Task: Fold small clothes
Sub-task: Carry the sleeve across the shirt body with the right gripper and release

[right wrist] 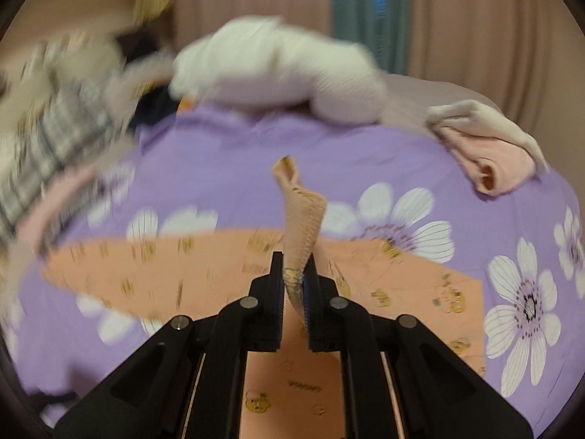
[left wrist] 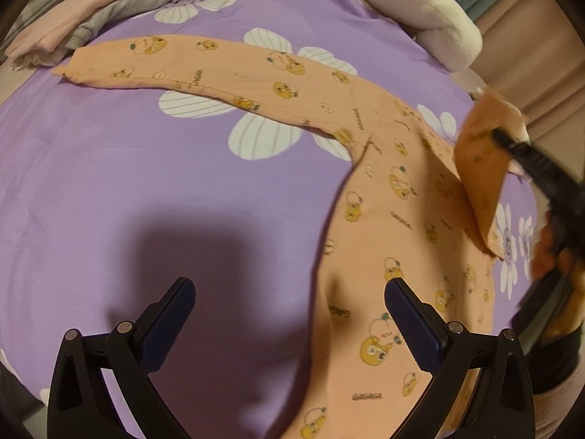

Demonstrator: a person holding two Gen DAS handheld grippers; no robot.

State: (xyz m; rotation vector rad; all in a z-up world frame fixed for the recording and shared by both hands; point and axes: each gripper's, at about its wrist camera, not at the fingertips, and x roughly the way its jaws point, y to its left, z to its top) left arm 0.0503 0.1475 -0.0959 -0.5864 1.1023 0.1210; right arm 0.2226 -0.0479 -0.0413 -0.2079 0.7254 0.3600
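Item 1: peach garment [left wrist: 384, 197], printed with yellow cartoon figures and small lettering. It lies mostly flat on the bed, on the purple flowered bedspread [left wrist: 146, 168]. In my left wrist view one long part runs out toward 10 o'clock and the main body runs down toward 6 o'clock. Its far edge at 3 o'clock is lifted off the bedspread and folded up.

Item 2: my right hand-held gripper [right wrist: 294, 285]. Jaws clenched on a pinched ridge of the peach garment, which stands up between the fingers and rises toward 12 o'clock in the right wrist view. From the left wrist view it appears at 3 o'clock, blurred, holding the raised edge.

Item 3: my left hand-held gripper [left wrist: 289, 314]. Jaws spread wide, released, holding nothing. The right fingertip [left wrist: 406, 311] sits over the garment's body; the left fingertip is over bare bedspread and its own shadow.

Item 4: folded pink and grey clothes [left wrist: 73, 25], at 10 o'clock in the left view, just beyond the end of the garment's long part.

Item 5: white plush bundle [right wrist: 278, 69], at 12 o'clock on the far edge of the bed.

Item 6: small pink and cream garment [right wrist: 490, 153], crumpled, at 2 o'clock in the right view, well apart from the peach garment.

Item 7: plaid fabric [right wrist: 55, 139], at 9 o'clock in the right view, heavily blurred.
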